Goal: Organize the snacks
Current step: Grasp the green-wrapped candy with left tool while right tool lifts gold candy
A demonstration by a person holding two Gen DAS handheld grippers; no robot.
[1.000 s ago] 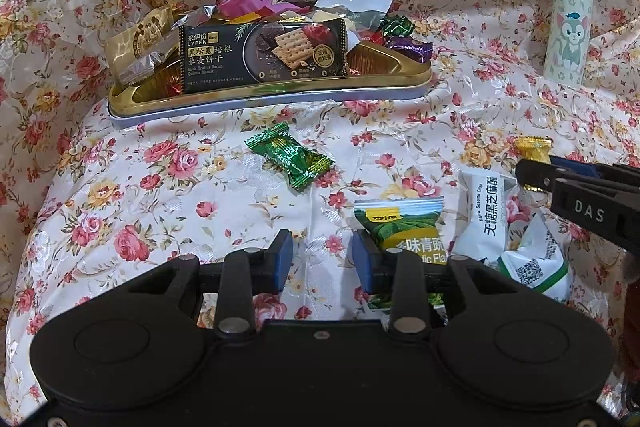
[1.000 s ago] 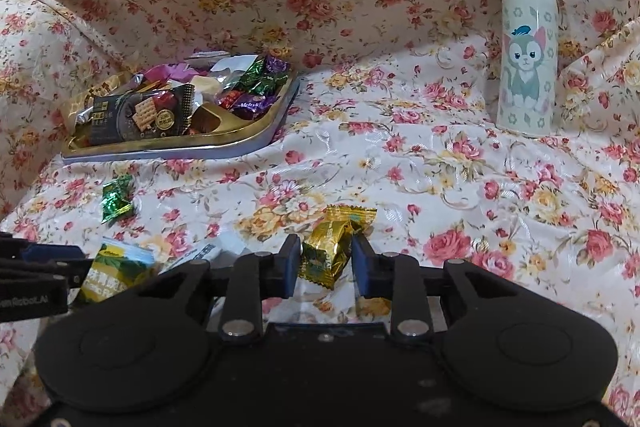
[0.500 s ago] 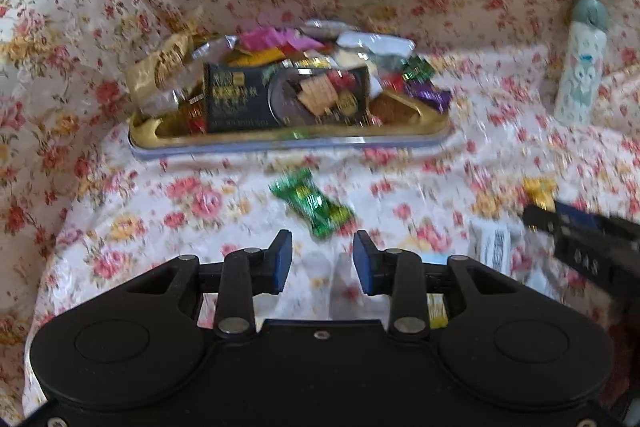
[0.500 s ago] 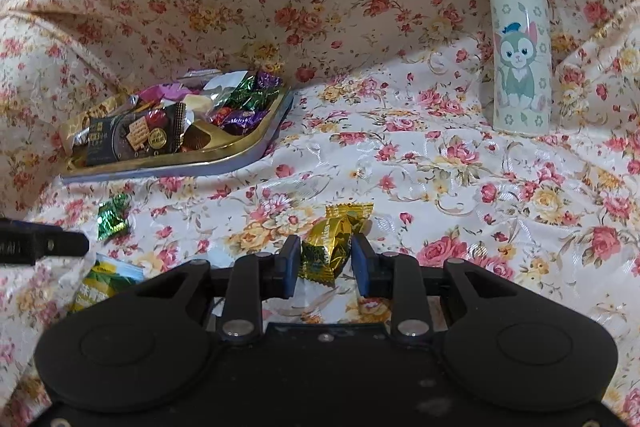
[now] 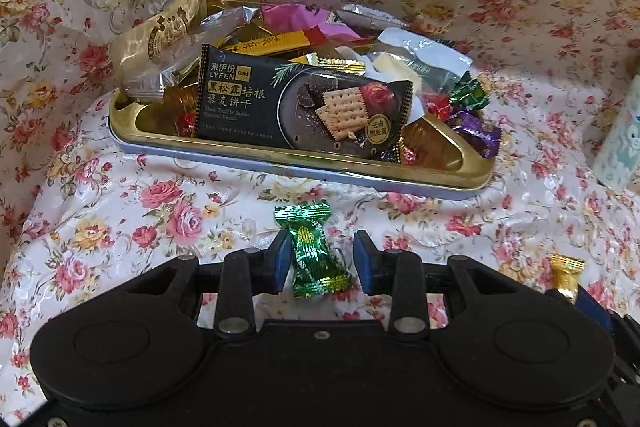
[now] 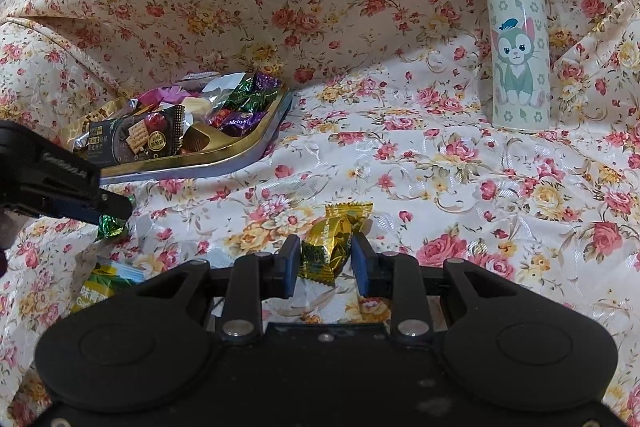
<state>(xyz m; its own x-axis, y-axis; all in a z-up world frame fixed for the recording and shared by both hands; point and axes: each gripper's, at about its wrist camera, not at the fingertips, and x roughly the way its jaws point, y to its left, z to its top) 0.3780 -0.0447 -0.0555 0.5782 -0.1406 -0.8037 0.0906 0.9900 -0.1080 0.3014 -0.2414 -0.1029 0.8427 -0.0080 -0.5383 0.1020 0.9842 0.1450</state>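
The left gripper [image 5: 320,259] has shifted from the pea packet to straddle the green candy [image 5: 314,251], jaws apart, while the right gripper [image 6: 325,259] still pinches the gold candy [image 6: 330,247].

Home setting, floral cloth [image 6: 360,27] draped over furniture, cartoon-cat bottle [image 6: 518,43], tray [image 5: 280,163] of snacks

The left hand-held gripper [image 5: 320,259] points steeply down, its jaws parted with a gap at each side of the green candy [image 5: 316,251] between them. The right hand-held gripper [image 6: 325,259] points less steeply, jaws nearly closed and clamped on a gold candy [image 6: 330,247].
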